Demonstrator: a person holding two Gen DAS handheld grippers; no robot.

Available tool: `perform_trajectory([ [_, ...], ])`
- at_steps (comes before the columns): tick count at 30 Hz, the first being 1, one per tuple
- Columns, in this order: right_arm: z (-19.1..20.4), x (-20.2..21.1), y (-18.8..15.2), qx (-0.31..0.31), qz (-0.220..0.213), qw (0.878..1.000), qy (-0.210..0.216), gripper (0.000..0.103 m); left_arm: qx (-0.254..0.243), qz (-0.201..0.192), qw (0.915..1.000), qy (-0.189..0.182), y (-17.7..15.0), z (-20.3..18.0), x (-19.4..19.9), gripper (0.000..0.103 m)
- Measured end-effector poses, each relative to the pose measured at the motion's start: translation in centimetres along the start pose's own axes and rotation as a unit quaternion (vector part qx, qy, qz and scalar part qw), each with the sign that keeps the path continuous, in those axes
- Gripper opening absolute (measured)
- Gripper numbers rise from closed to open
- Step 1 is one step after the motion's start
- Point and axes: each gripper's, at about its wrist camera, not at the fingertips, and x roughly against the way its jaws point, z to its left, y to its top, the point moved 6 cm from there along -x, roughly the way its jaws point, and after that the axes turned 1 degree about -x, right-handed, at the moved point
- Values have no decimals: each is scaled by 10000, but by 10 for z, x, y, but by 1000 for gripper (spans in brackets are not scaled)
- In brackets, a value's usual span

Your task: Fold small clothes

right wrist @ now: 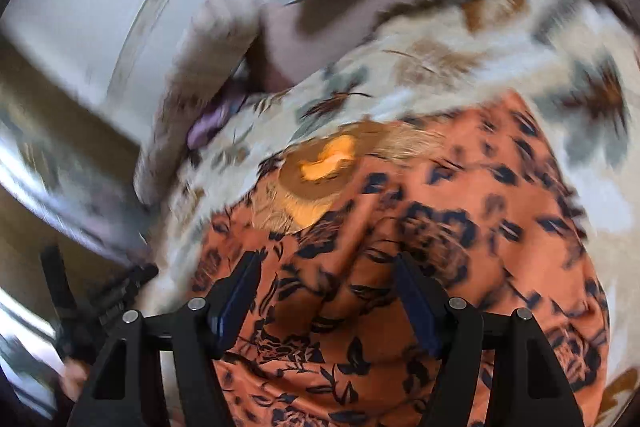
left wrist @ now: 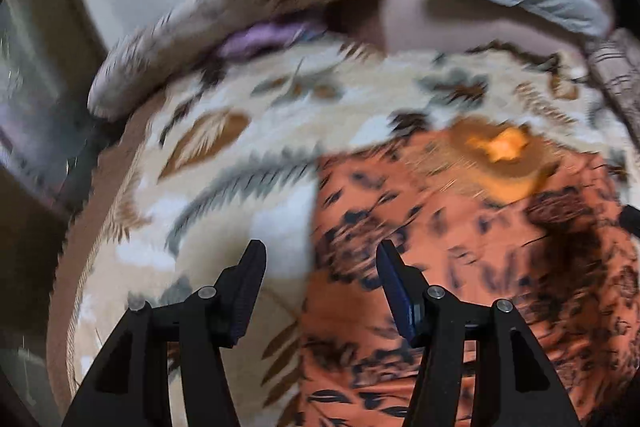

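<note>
Nearest, left gripper (left wrist: pixel 320 267): jaws spread wide, nothing between them; it straddles the garment's left edge, one finger over the blanket, the other over the cloth. Looks staged for an edge pick.
Right gripper (right wrist: pixel 326 277): jaws apart, empty; hangs over a raised ridge in the fabric, likely the next pinch point.
Garment (left wrist: pixel 460 287): orange cloth with dark floral print, lying spread on the blanket, not folded yet. Straight left edge is exposed and reachable.
Neck opening (right wrist: pixel 316 169): lighter lining shows at the far end, so the near end is probably the hem.
Blanket (left wrist: pixel 240 155): cream, leaf print; bare stretch left of the garment gives room to swing a fold.
Far limit: pillow (left wrist: pixel 240 15) and a purple item (left wrist: pixel 256 41) tucked under it, well apart from the garment.
Blur: heavy in both views; fine detail unreadable.
</note>
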Motion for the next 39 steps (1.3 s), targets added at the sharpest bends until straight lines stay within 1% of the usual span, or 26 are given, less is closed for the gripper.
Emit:
perform_trajectory([
  [1,18,-4,-4,483,-70,9987,-113,72,70,191,9998,58,-7,4,-13,58],
  [3,48,-10,-14,1256,-124,9920,-78,72,136,445,9989,68,-19,3,-32,58],
  [5,63,-19,-27,1671,77,9859,100,72,161,608,9980,38,-30,3,-46,58],
  [6,64,-26,-36,1694,308,9846,287,72,148,644,9978,30,-34,2,-50,58],
  [8,50,-36,-43,1357,711,9874,393,71,148,680,9976,25,-41,2,-57,59],
  [9,32,-42,-44,1037,922,9901,220,67,175,663,9976,11,-42,3,-58,59],
  [11,0,-44,-44,600,1128,9916,-207,49,199,642,9977,-13,-44,5,-58,59],
  [12,-21,-41,-45,336,1221,9910,-442,31,175,629,9979,-16,-44,5,-58,59],
  [13,-40,-34,-47,57,1283,9901,-570,29,133,609,9981,7,-45,5,-58,59],
  [15,-69,-18,-51,-178,1194,9871,-1050,29,53,546,9985,58,-46,3,-57,59],
  [16,-79,-8,-51,-308,1112,9873,-1097,29,28,509,9987,74,-45,1,-56,59],
  [19,-85,21,-39,-681,638,9916,-890,36,-6,348,9994,77,-49,-1,-51,59],
  [20,-82,27,-33,-663,430,9931,-865,43,-9,304,9995,72,-50,-1,-49,59],
  [21,-80,33,-24,-671,110,9933,-936,77,-9,267,9996,66,-51,0,-48,59],
  [22,-79,34,-19,-717,-57,9926,-980,97,3,232,9997,48,-53,0,-45,59],
  [23,-78,34,-14,-786,-173,9923,-946,97,26,198,9998,4,-54,0,-41,59],
  [25,-77,20,-5,-906,-108,9924,-826,97,63,157,9998,-71,-54,2,-36,59],
  [29,-105,-10,13,-1223,-28,9880,-943,96,215,-84,9996,-157,-40,12,-25,58],
  [30,-110,-14,15,-1308,-4,9877,-856,95,291,-144,9993,-162,-36,14,-23,58],
  [31,-117,-22,14,-1477,63,9874,-573,94,340,-163,9991,-173,-33,16,-23,58],
  [33,-117,-36,13,-1605,204,9866,-226,90,411,-100,9990,-174,-29,17,-26,58],
  [35,-110,-42,12,-1307,232,9908,-264,80,422,5,9988,-234,-27,10,-34,58],
  [36,-104,-44,11,-1173,310,9924,-183,55,417,63,9988,-262,-27,7,-38,58],
  [37,-98,-48,8,-1126,521,9923,-74,13,410,141,9987,-281,-28,4,-42,58],
  [38,-94,-50,5,-1096,619,9920,-65,9,405,231,9986,-267,-30,0,-47,59],
  [39,-88,-45,4,-1001,567,9933,-124,9,402,312,9984,-233,-33,-3,-51,58],
])
